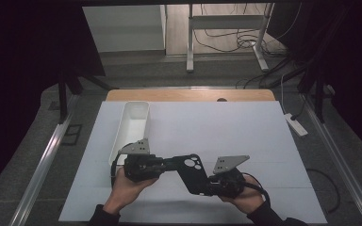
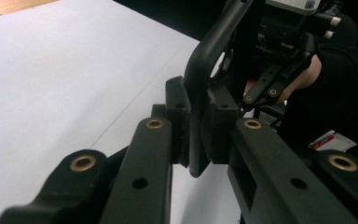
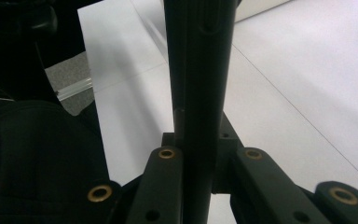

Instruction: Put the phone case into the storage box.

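High view first: a black phone case [image 1: 192, 172] is held up just above the white worktop [image 1: 226, 136], in the lower middle of the frame. It is gripped from both ends. The left gripper [image 1: 162, 165] is clamped on its upper left edge, near the camera cutout, and the right gripper [image 1: 210, 184] is clamped on its lower right end. A hand is seen behind each gripper, coming in from the bottom edge. A long white tray [image 1: 134, 129] is set to the upper left of the left gripper, close to it, reaching toward the far edge of the worktop. Grey three-cornered plates are seen on top of both grippers.

Left gripper view: the case's rim [image 2: 196, 140] is pinched tight between the two black pads, right in the middle of the frame, so the left gripper [image 2: 196, 133] is closed narrow on the phone case. The case curves up toward the top of the frame, where the other gripper and a bit of a hand are seen at upper right. White worktop is spread over the left half.

Right gripper view: the phone case [image 3: 199, 84] is seen edge-on as a dark upright bar through the middle of the frame. The right gripper [image 3: 199, 158] is closed on its lower part, pads pressed on either side. A dark sleeve [image 3: 32, 154] is seen at lower left, and white worktop is seen to the right.
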### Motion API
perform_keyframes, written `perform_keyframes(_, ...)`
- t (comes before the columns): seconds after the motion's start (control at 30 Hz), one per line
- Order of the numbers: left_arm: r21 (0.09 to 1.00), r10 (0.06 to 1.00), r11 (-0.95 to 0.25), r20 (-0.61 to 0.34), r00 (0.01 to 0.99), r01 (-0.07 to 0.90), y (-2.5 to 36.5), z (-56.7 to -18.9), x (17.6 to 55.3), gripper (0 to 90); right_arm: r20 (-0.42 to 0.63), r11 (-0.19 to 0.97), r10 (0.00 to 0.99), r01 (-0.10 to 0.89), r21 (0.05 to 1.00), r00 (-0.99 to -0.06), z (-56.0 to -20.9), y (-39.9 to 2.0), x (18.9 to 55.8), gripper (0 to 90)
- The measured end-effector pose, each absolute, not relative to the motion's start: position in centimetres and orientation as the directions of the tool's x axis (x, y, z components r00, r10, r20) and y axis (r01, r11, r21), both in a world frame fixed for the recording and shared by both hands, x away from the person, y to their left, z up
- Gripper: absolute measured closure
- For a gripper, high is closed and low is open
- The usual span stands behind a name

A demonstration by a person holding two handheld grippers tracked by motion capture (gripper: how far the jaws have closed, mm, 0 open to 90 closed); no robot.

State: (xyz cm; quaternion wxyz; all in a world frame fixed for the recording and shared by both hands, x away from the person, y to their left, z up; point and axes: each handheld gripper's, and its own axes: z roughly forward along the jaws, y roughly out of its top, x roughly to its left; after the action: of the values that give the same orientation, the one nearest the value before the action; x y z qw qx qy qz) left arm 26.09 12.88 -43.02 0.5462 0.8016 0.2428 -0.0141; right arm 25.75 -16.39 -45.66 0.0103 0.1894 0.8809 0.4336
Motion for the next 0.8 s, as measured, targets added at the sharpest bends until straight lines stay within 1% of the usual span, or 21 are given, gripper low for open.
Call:
perform_keyframes(0.13,0.859,0.375,-0.284,-0.309,0.874,0.425,12.91,-43.01,26.22,82.4,0.145,0.552,0.348,0.327,0.767,-0.926,-45.71,-16.35,25.8,84.9)
perform_keyframes(0.53,0.854,0.375,-0.283,-0.321,0.87,0.437,12.92,-42.94,26.3,83.1,0.132,0.555,0.355,0.323,0.767,-0.925,-45.85,-16.24,25.86,84.1)
perform_keyframes(0.63,0.855,0.386,-0.289,-0.308,0.87,0.431,12.84,-42.77,26.21,83.1,0.115,0.564,0.367,0.319,0.762,-0.923,-45.87,-16.16,25.83,78.8)
perform_keyframes(0.73,0.856,0.395,-0.297,-0.293,0.871,0.422,12.83,-42.62,26.21,83.2,0.087,0.572,0.383,0.31,0.76,-0.919,-45.87,-15.97,25.7,70.2)
perform_keyframes(0.77,0.855,0.399,-0.302,-0.287,0.871,0.421,12.85,-42.58,26.22,83.2,0.071,0.579,0.384,0.3,0.758,-0.921,-45.87,-15.87,25.63,65.8)
perform_keyframes(0.8,0.855,0.399,-0.302,-0.287,0.871,0.421,12.85,-42.58,26.22,83.2,0.071,0.579,0.384,0.3,0.758,-0.921,-45.87,-15.87,25.63,65.8)
